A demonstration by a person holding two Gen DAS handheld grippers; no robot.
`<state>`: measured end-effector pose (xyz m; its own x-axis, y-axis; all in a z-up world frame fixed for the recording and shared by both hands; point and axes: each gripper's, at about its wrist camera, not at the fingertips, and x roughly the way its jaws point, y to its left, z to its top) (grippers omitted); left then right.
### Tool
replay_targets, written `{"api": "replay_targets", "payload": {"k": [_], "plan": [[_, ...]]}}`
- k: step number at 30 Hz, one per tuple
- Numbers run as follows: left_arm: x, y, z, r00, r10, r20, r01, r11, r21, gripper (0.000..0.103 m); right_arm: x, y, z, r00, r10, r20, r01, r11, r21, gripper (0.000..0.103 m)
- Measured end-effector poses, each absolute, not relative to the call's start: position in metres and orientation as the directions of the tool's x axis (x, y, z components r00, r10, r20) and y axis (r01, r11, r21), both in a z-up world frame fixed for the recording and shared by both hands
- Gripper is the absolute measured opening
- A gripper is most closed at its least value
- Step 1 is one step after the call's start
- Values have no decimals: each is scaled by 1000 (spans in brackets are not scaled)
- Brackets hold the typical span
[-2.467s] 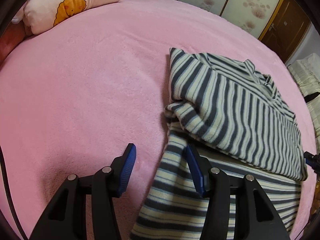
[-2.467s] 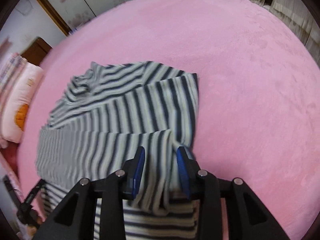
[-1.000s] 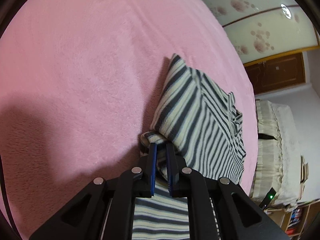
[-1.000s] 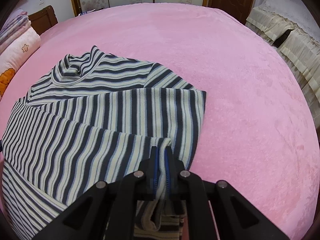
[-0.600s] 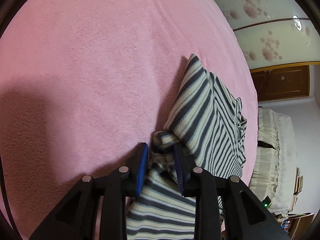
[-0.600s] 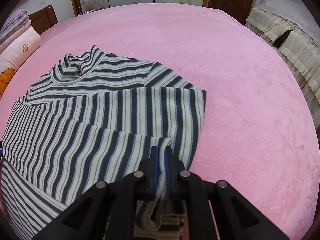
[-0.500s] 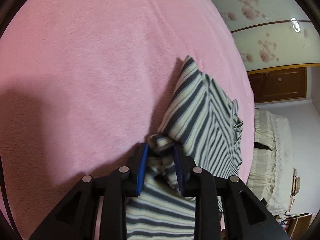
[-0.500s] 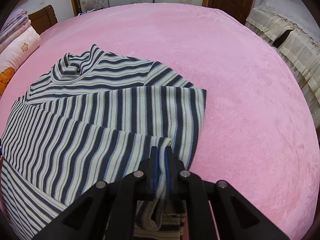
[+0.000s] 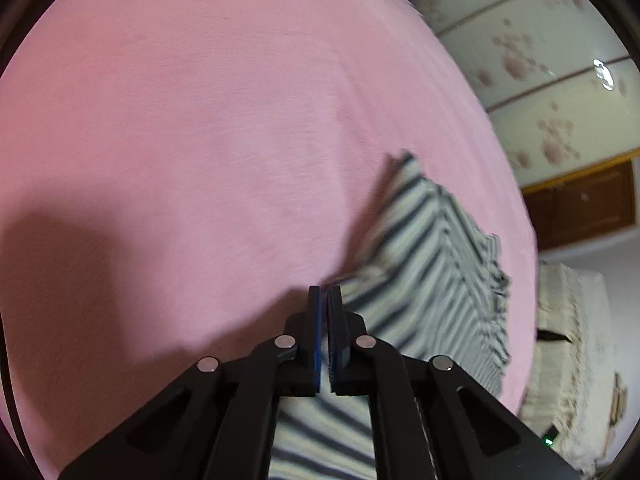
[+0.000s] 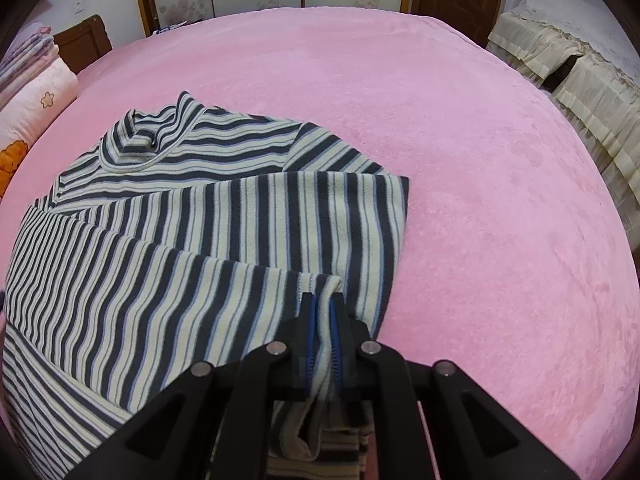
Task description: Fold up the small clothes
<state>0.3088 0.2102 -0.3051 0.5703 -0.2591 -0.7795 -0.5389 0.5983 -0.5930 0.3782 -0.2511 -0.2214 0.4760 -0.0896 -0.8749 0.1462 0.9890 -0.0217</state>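
A striped navy-and-cream top (image 10: pixel 192 216) lies partly folded on the pink bed, collar toward the far left. My right gripper (image 10: pixel 322 300) is shut on its right bottom corner, with the fabric pinched between the blue pads. In the left wrist view the top (image 9: pixel 432 256) is blurred and stretches to the right. My left gripper (image 9: pixel 325 292) is shut on the top's near edge, and the cloth hangs below the fingers.
The pink bed cover (image 10: pixel 460 160) spreads wide to the right and far side. A pink cartoon pillow (image 10: pixel 28 120) lies at the left. A cream frilled cloth (image 10: pixel 580 76) covers furniture at the right. Floral wardrobe doors (image 9: pixel 540 80) stand behind.
My left gripper opened briefly, then closed again on the top's edge and moved, blurring the view. My right gripper stayed shut on its corner, and the top's left side lifted slightly.
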Motion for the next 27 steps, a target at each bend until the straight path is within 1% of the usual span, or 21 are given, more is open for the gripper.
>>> {"api": "replay_targets", "payload": {"k": [3,5,9,10,12,14,16,18,21,24,27], "plan": [[294,214,-318,560,-246,-791,-583,560,-588,0,377,-253,-221,480,-84,-873,156,988,-9,7],[291,212,-319,560,-245,-791,-579,568,-586,0,377,-254,-221,477,-83,-875,153,988,-11,7],[297,207,-296,558,-179,-811,-539,665,-517,0,374,-255,-215,481,-89,-872,144,989,-22,7],[302,205,-287,553,-161,-817,-519,700,-490,1,373,-256,-213,482,-91,-871,146,989,-23,7],[311,200,-274,540,-135,-831,-488,754,-440,6,371,-260,-208,488,-89,-868,153,988,-16,7],[324,192,-259,539,-106,-835,-435,814,-384,26,370,-264,-203,489,-84,-868,165,986,-3,7],[332,185,-246,550,-79,-831,-392,854,-341,34,368,-271,-196,494,-46,-868,176,983,49,8],[343,172,-233,568,-62,-821,-328,898,-295,34,366,-279,-186,519,-3,-855,193,974,114,8],[355,147,-223,584,-73,-809,-211,948,-238,35,363,-274,-174,551,47,-833,170,971,168,8],[364,119,-228,569,-108,-815,-114,971,-209,35,359,-249,-170,557,118,-822,84,977,197,8],[365,102,-242,538,-121,-834,-82,977,-195,35,356,-220,-177,533,171,-828,-3,980,201,8]]}}
